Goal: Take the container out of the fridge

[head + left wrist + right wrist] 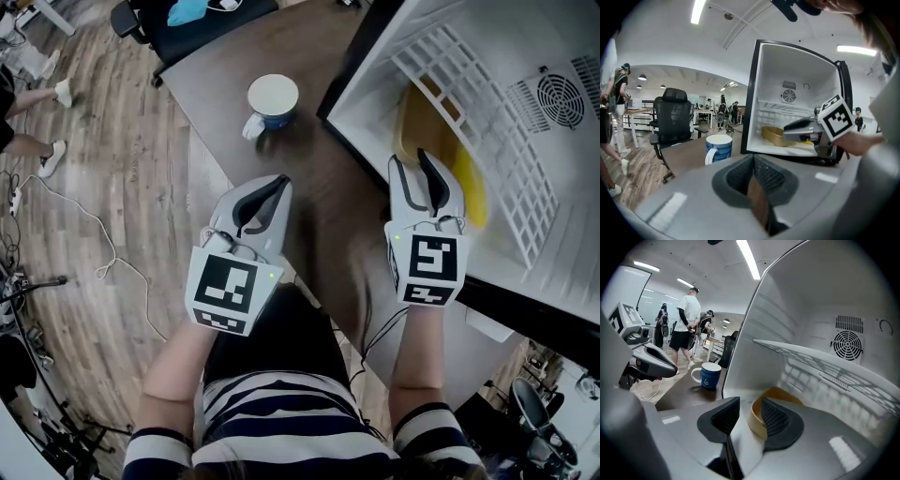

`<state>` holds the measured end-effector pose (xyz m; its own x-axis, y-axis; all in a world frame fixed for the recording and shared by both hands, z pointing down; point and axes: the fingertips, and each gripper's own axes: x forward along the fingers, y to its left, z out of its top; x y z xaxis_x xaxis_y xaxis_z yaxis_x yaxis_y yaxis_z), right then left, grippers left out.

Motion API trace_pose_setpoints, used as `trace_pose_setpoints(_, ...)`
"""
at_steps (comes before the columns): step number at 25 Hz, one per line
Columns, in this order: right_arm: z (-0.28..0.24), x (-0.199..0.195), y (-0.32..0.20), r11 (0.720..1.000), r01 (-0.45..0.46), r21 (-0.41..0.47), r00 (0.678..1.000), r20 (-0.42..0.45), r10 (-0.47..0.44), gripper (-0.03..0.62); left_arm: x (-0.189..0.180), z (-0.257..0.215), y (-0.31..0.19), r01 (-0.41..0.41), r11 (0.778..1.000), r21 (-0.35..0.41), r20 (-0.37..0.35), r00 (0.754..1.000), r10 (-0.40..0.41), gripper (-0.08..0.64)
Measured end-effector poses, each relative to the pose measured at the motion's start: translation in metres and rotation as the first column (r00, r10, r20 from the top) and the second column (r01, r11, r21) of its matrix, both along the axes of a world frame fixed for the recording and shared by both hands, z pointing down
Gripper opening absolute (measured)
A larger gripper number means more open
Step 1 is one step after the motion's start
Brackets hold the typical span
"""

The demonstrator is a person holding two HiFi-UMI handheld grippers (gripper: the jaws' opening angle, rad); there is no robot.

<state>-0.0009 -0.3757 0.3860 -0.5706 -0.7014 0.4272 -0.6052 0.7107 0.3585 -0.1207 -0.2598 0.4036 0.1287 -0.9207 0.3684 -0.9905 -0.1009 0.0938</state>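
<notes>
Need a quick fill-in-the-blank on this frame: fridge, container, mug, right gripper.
1. The yellow container lies inside the fridge, beneath the wire ____.
2. The mug stands on the table, outside the fridge, and its body is coloured ____.
3. The right gripper has its jaws ____, with nothing clamped between them.
Missing words: shelf; blue; open.

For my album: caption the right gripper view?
Open right gripper at the white fridge, rim of the tan container showing between its jaws.
</notes>
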Motion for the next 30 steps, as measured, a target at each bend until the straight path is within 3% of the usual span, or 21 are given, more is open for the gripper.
trace_pose_setpoints(16,0.038,-0.005,-0.025,0.999,0.049,0.011,0.97,-0.237,-0.045,0.14,0.002,0.024,-0.024,0.012,1.0,-0.012,-0.04,0.999,-0.012,0.0)
trace_pose_setpoints(30,0.041,-0.005,-0.018,0.989,0.15,-0.01,0.933,-0.328,-0.145,0.047,-0.006,0.025,-0.018,0.033,0.999,-0.007,-0.046,0.998,-0.033,0.0)
